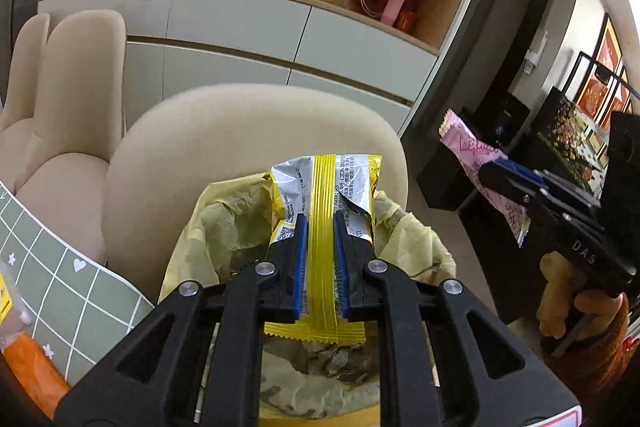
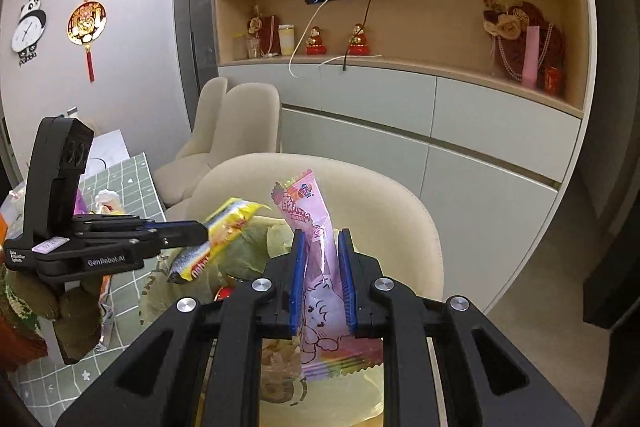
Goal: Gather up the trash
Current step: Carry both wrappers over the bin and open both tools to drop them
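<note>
My left gripper (image 1: 320, 223) is shut on a yellow snack wrapper (image 1: 322, 195), held over a bin lined with a pale yellow bag (image 1: 236, 223) that holds crumpled trash. In the right wrist view that gripper (image 2: 202, 233) comes in from the left with the yellow wrapper (image 2: 224, 231) sticking out of it. My right gripper (image 2: 323, 239) is shut on a pink wrapper (image 2: 308, 223), also above the bag (image 2: 276, 239). From the left wrist view the right gripper (image 1: 486, 175) and its pink wrapper (image 1: 468, 143) hang at the right, a hand below them.
A cream chair back (image 1: 248, 131) stands just behind the bin, with two more cream chairs (image 1: 68, 107) to the left. A table with a green grid cloth (image 1: 72, 287) carrying snack items lies at the left. Cabinets and shelves (image 2: 420, 115) fill the back wall.
</note>
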Demonstrator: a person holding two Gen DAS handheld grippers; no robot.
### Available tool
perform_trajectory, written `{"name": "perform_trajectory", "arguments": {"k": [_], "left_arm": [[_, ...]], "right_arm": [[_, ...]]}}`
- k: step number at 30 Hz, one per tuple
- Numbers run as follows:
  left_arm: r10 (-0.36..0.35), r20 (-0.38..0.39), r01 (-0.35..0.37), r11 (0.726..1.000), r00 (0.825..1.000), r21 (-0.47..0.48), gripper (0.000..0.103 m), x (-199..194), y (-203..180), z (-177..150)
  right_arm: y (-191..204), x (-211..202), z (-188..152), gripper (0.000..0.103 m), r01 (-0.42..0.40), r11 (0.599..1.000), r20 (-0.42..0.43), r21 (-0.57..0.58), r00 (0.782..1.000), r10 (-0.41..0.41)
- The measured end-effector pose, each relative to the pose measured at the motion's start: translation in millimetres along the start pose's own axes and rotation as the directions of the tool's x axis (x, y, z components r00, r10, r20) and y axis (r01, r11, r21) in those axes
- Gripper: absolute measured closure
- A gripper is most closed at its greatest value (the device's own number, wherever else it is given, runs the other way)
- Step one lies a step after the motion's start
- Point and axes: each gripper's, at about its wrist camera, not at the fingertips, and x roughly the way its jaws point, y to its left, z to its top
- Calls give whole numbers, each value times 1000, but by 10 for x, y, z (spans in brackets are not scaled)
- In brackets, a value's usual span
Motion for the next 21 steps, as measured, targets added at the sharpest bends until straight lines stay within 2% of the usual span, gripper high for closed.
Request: {"name": "perform_trajectory", "arguments": {"k": [2,3,4,8,16,21], "left_arm": [[-13,-12,13,1000,1000,-5,85,25,7,-5],[-29,-22,29,999,999,-16,71,36,21,-5],[-33,-19,33,999,999,-22,64,31,27,-8],[-7,-6,7,1000,1000,-26,64,-82,62,-29],[121,21,-121,993,992,-14,60,-447,109,-201],[147,34,-146,989,989,-20,59,-623,182,-295]], "right_arm": [[14,22,4,86,-1,1000,-2,1,1000,1],[20,37,8,86,0,1000,-3,1,1000,0],[29,49,7,86,-1,1000,-4,1,1000,1],[63,137,-15,86,-15,1000,-20,5,1000,15],[188,425,-95,86,-80,996,-78,27,994,82],[351,604,-157,86,-105,994,-128,10,986,105]]}}
